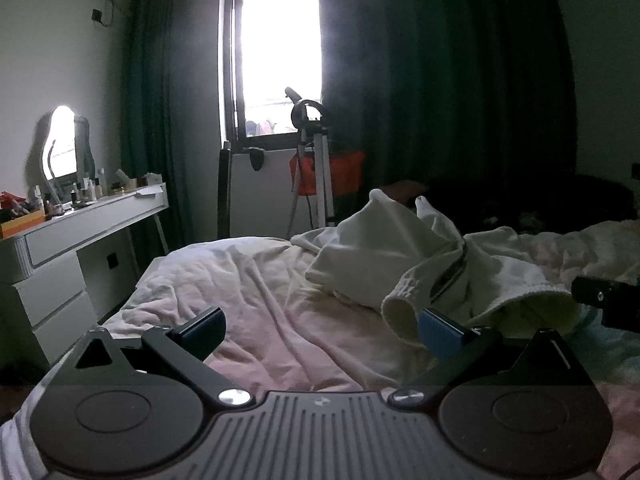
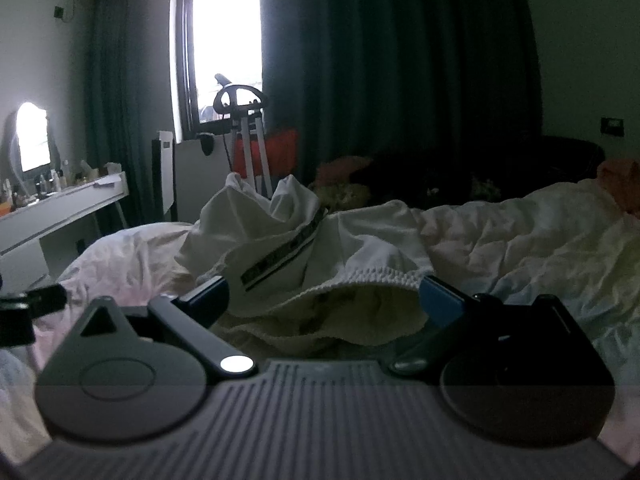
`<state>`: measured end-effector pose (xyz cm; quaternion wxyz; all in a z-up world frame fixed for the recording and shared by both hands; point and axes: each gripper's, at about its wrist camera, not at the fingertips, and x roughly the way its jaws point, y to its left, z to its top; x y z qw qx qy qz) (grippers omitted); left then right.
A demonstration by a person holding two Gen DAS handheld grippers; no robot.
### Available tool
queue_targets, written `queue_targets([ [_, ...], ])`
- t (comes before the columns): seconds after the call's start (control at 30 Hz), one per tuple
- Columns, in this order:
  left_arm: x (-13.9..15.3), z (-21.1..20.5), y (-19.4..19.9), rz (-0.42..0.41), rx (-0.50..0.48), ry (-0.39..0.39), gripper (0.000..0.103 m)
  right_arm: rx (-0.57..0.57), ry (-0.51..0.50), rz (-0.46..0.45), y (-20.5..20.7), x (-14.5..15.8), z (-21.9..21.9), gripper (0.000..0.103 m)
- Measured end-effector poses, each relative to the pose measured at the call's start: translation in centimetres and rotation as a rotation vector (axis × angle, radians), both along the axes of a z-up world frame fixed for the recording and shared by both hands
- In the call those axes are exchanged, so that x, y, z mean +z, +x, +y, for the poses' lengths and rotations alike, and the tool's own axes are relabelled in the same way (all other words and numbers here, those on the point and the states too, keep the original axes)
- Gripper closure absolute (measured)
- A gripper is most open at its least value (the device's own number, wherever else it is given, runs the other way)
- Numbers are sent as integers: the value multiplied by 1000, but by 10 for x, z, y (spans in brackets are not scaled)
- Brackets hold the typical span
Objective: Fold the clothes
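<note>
A crumpled white garment [image 1: 392, 252] with a dark patterned stripe and ribbed cuffs lies heaped on the pale pink bedsheet [image 1: 256, 300]. My left gripper [image 1: 320, 330] hovers open just above the sheet, its right fingertip close to a cuff opening [image 1: 400, 316]; nothing is between its fingers. In the right wrist view the same garment [image 2: 304, 240] sits directly ahead, its ribbed hem opening [image 2: 360, 304] between the wide-apart fingers of my open right gripper [image 2: 324, 302]. Whether the fingers touch the cloth I cannot tell. The right gripper's body [image 1: 608, 300] shows at the left view's right edge.
A white dressing table [image 1: 80, 232] with a mirror and bottles stands left of the bed. Behind the bed are a bright window [image 1: 280, 52], dark green curtains [image 1: 440, 80], a garment steamer stand [image 1: 316, 168] and a red item. Dark bedding and pillows [image 2: 480, 176] lie at the far side.
</note>
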<state>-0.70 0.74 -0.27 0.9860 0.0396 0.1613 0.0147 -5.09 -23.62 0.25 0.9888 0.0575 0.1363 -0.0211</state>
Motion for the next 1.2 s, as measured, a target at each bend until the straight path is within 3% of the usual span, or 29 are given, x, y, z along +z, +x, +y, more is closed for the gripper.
queue_targets([
  [0.13,0,-2,-1,-3,-13,-1,0,5,1,-23,-3,5,3,0],
  [0.33,-3,-5,-1,-5,-32,13,0,-64,-103,-68,-8,15,2,0],
  [0.53,-5,-10,2,-13,-58,40,0,-105,-15,-65,-7,27,-37,0],
  [0.63,-7,-14,14,7,-56,49,0,-62,62,-63,-7,27,-50,0],
  [0.9,-16,-21,72,135,-56,-27,0,12,192,-73,-5,19,-67,0],
  [1.0,-28,-31,108,189,-74,-20,0,20,215,-76,-3,16,-71,0],
  [1.2,-56,-47,180,279,-92,-108,0,5,256,-38,10,2,-73,0],
])
